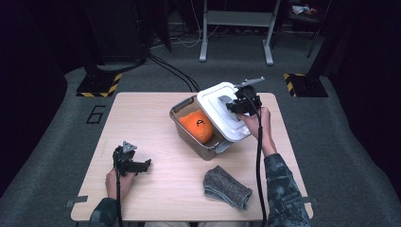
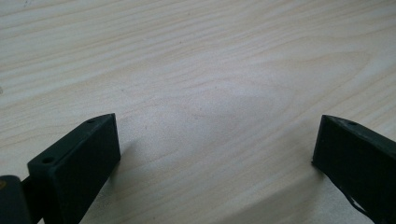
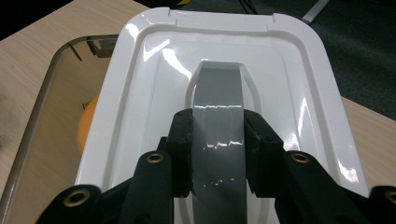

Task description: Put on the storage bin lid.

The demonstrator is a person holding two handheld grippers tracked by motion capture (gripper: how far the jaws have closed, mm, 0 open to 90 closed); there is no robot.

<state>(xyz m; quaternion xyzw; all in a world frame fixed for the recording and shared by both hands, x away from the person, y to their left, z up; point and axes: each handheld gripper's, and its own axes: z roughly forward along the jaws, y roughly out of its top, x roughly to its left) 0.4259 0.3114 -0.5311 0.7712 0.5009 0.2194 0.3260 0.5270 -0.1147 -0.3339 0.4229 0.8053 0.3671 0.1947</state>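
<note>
holding the white lid (image 1: pixel 222 116) by its grey handle (image 3: pixel 218 116), our right gripper (image 1: pixel 242 105) has its jaws clamped on the handle's two sides, and the lid sits skewed over the right part of the clear bin (image 1: pixel 189 130), which stands right of centre on the table (image 1: pixel 156 189). to seat it well, we judge that we should slide the lid left until its rim lines up with the bin's rim all round, keep it level, and press down only once the corners match. the orange thing (image 1: pixel 198 125) inside looks low enough to clear the lid, though we cannot tell for sure. our left gripper (image 1: pixel 126 163) rests on the table near left with its jaws wide apart and nothing between them; it could steady the bin's near wall. open room lies left of the bin, while the lid's right side overhangs the bin toward the table's right edge. the grey cloth (image 1: pixel 227 188) lies near, well apart.
</note>
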